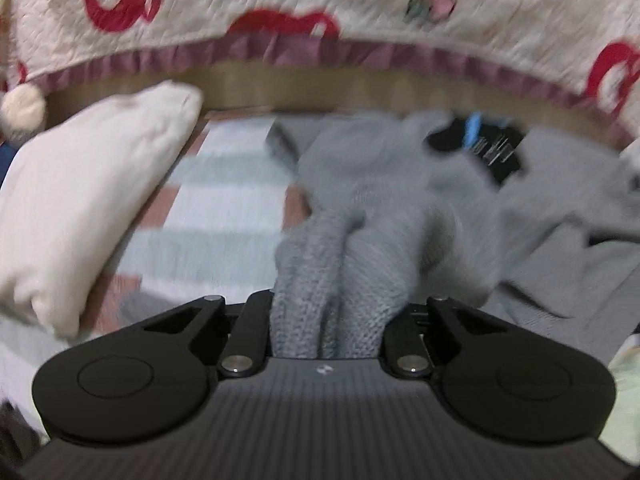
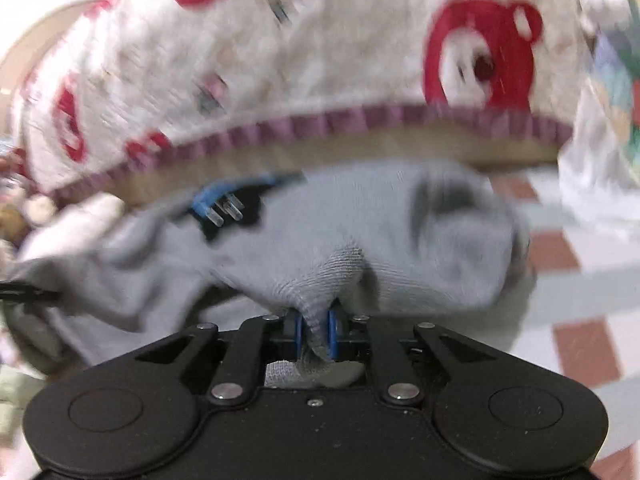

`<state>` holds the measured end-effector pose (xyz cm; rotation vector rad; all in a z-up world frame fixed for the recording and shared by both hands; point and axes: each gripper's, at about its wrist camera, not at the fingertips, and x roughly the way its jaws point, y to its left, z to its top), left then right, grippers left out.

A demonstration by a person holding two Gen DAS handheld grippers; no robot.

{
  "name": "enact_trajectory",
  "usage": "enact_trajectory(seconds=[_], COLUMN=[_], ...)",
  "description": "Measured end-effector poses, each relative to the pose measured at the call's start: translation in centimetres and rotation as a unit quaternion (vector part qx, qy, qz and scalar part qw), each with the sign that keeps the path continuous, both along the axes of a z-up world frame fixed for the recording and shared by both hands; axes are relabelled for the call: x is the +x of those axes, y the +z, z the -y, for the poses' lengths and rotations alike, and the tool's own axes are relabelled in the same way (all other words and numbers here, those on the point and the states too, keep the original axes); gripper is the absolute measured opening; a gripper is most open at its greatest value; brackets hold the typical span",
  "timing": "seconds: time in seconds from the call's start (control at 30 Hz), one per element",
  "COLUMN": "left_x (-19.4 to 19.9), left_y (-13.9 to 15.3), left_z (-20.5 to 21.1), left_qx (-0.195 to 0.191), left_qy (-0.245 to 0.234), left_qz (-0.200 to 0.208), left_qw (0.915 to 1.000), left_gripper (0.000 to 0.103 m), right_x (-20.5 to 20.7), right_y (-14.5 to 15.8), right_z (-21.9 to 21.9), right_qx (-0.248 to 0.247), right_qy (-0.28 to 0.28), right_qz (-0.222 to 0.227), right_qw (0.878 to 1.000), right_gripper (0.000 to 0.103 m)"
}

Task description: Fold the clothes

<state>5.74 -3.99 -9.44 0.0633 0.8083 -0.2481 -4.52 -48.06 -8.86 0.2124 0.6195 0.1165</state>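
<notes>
A grey knitted sweater (image 1: 372, 216) lies bunched on a checked bedsheet (image 1: 224, 208). In the left wrist view a thick fold of it fills the space between my left gripper's (image 1: 326, 320) fingers, which are hidden under the cloth. My right gripper (image 2: 316, 330) is shut on a pinch of the same sweater (image 2: 360, 224) between its blue pads (image 2: 332, 332). The other gripper shows as a black and blue shape in each view, on the right in the left wrist view (image 1: 480, 144) and on the left in the right wrist view (image 2: 228, 204). Both views are blurred.
A white pillow (image 1: 84, 196) lies left of the sweater. A cream quilt with red bear prints and a purple frill (image 1: 320, 8) hangs behind, also in the right wrist view (image 2: 320, 60). The pink and pale checked sheet (image 2: 568, 264) spreads to the right.
</notes>
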Motion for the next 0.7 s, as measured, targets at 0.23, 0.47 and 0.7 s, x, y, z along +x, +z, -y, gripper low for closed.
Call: enact_trajectory(seconds=[0.23,0.47,0.7], left_x=[-5.1,-9.8,-10.2], left_y=[8.5,2.0,3.2], left_z=[-4.2,-5.3,-4.8], left_qx=[-0.011,0.026,0.024], left_qy=[-0.055,-0.076,-0.093], left_qz=[-0.011,-0.147,-0.131], left_qw=[0.9984,0.9859,0.9867], left_gripper=[0.013,0.015,0.014], right_x=[-6.9,-13.2,-13.7], right_y=[7.8,1.6,2.4], right_z=[0.7,-0.8,-0.9], right_qx=[0.019,0.031,0.037], right_qy=[0.037,0.036,0.039], right_qz=[-0.006,-0.092,-0.050], right_qw=[0.999,0.995,0.997], right_gripper=[0.008,0.008,0.007])
